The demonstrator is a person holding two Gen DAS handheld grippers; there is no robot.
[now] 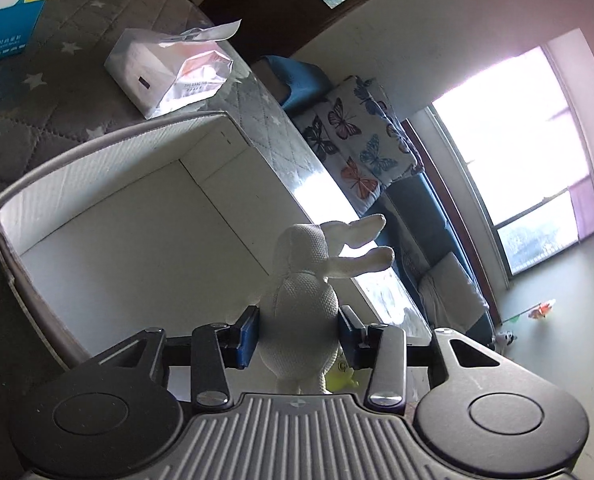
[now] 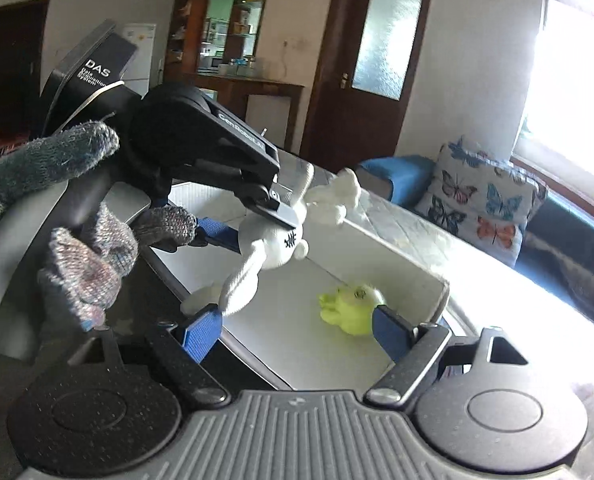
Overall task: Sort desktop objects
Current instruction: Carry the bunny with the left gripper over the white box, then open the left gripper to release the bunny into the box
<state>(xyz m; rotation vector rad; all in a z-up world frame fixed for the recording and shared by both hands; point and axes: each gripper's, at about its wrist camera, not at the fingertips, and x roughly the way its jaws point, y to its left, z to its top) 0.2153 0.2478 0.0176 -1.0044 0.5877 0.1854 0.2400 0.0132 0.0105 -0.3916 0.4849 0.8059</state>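
Toy rabbit (image 1: 301,300) over a white box (image 1: 97,184) on a quilted grey table (image 1: 57,92).
Left gripper (image 1: 299,334) clamps the rabbit; right gripper (image 2: 297,330) gapes wide, holding nothing; butterfly cushion (image 1: 357,140) and bright window (image 1: 517,160) far right.

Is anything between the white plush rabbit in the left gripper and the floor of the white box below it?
Nothing visible blocks it. The white knitted plush rabbit hangs over bare floor of the open white cardboard box; the yellow-green toy figure lies off to one side, near the right gripper.

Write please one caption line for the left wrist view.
Left gripper holds white knitted rabbit above open white box.
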